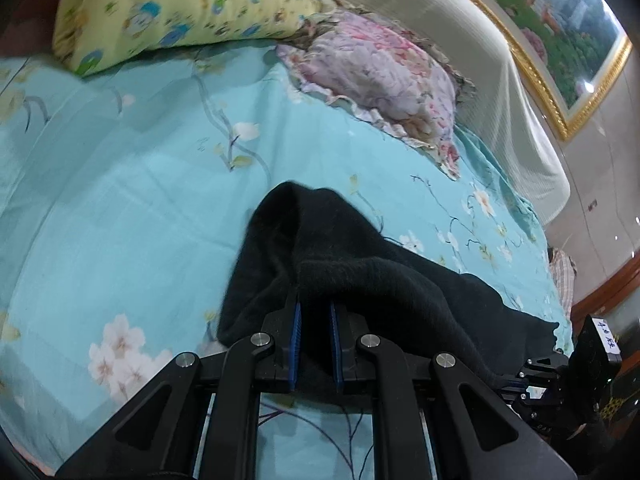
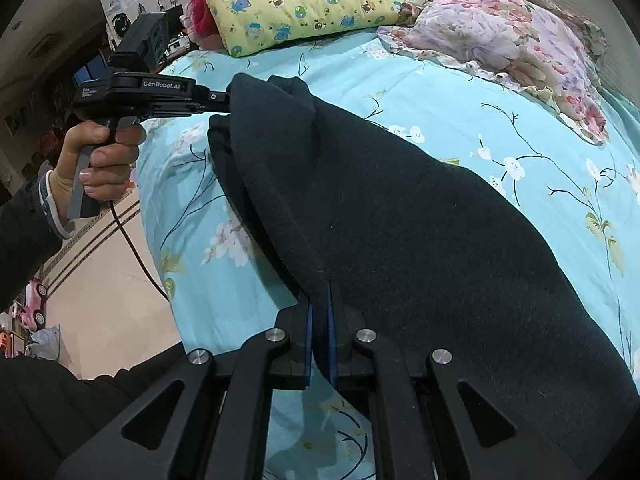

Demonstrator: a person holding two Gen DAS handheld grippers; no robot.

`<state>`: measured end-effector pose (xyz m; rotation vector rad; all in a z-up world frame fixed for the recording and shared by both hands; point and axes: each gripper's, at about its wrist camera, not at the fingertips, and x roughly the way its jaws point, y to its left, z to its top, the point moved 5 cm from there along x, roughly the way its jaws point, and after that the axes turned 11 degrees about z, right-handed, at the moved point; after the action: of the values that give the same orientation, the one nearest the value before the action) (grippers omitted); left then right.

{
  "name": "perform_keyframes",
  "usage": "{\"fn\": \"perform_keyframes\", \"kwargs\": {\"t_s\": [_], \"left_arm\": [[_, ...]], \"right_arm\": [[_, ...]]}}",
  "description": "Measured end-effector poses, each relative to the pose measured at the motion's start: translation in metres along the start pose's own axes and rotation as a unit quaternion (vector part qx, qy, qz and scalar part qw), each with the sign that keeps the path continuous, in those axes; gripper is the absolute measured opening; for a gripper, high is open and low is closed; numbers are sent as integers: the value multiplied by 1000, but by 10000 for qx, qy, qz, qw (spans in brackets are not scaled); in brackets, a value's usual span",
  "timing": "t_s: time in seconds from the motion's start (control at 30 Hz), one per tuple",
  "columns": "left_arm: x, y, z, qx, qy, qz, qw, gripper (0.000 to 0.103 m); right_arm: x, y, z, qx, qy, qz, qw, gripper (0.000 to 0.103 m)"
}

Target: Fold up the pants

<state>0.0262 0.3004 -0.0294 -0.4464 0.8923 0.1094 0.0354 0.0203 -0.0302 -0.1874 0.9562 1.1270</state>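
The black pants [image 2: 400,216] are stretched in the air over the bed between my two grippers. My left gripper [image 1: 314,300] is shut on one end of the pants [image 1: 320,248], with black cloth bunched over its blue pads. It also shows in the right wrist view [image 2: 224,102], held by a hand at the far left. My right gripper [image 2: 319,304] is shut on the near edge of the pants. It also shows in the left wrist view [image 1: 520,380] at the right edge, at the other end of the cloth.
The bed has a turquoise flowered sheet [image 1: 140,184]. A yellow cartoon pillow [image 1: 188,4] and a pink flowered pillow [image 1: 384,76] lie at its head, against a beige headboard [image 1: 472,40]. A framed picture [image 1: 560,32] hangs above. Tiled floor [image 2: 108,280] lies left of the bed.
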Motion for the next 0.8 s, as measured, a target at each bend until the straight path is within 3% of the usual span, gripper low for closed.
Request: {"fn": "perform_keyframes", "kwargs": {"t_s": [0.3, 0.43, 0.47, 0.57, 0.8], "left_arm": [[-8, 14, -11, -291, 51, 208, 9993, 14], [-22, 16, -14, -407, -66, 310, 9987, 23], [-25, 16, -15, -432, -96, 350, 9984, 31], [-36, 16, -16, -573, -181, 341, 9976, 40], [-52, 10, -21, -769, -184, 377, 9962, 51]], "right_arm": [[1, -2, 0, 152, 2, 28, 9999, 12], [0, -4, 2, 222, -44, 75, 9997, 17], [0, -5, 2, 242, -51, 100, 9996, 23], [-3, -6, 2, 360, -146, 178, 9991, 41], [-14, -13, 5, 730, -472, 412, 9954, 42]]}}
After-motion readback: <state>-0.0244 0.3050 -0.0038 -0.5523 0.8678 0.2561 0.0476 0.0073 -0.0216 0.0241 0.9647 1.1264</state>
